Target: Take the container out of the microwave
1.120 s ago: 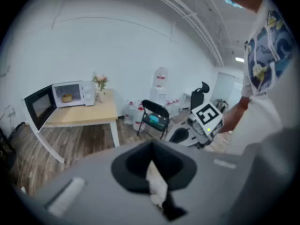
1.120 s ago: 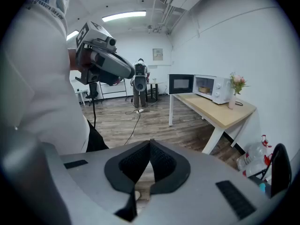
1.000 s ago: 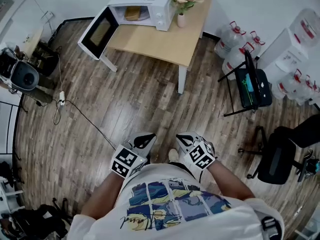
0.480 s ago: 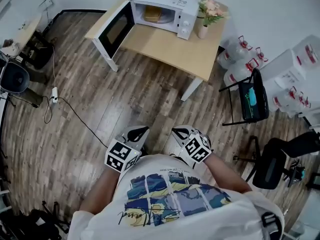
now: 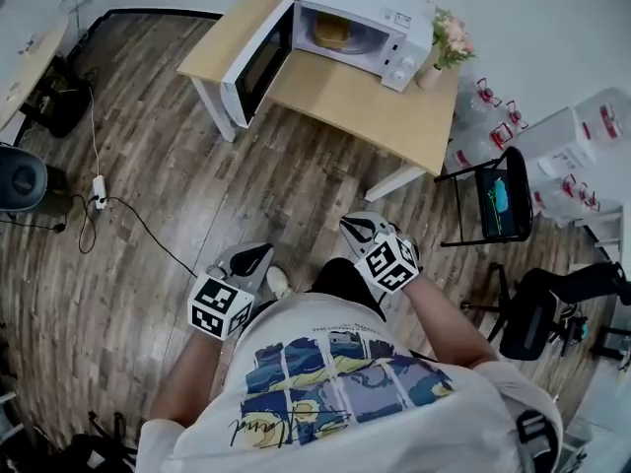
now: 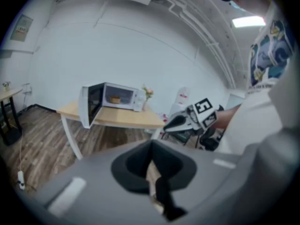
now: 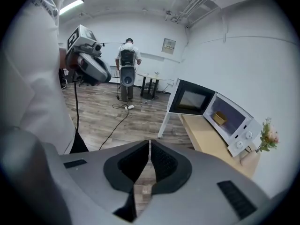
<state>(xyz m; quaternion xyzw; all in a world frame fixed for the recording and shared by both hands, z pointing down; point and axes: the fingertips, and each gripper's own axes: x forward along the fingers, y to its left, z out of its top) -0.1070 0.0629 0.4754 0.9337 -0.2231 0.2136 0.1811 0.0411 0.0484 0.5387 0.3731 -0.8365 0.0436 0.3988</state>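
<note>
A white microwave (image 5: pixel 367 20) stands on a light wooden table (image 5: pixel 340 92) with its door (image 5: pixel 258 62) swung open to the left. A tan container (image 5: pixel 331 32) sits inside it, also visible in the left gripper view (image 6: pixel 115 99) and in the right gripper view (image 7: pixel 219 118). Both grippers are held close to the person's body, far from the table. My left gripper (image 5: pixel 258 257) is shut and empty (image 6: pixel 151 146). My right gripper (image 5: pixel 355 228) is shut too, with nothing between its jaws (image 7: pixel 150 143).
A vase of flowers (image 5: pixel 439 59) stands beside the microwave. Water bottles (image 5: pixel 490 101), a folding chair (image 5: pixel 498 200) and an office chair (image 5: pixel 537 313) are to the right. A cable (image 5: pixel 138 220) runs across the wooden floor. A person (image 7: pixel 127 55) stands far back by a speaker.
The table and microwave have come nearer and shifted right in the head view as the person walks toward them. Both grippers stay shut in front of the body.
</note>
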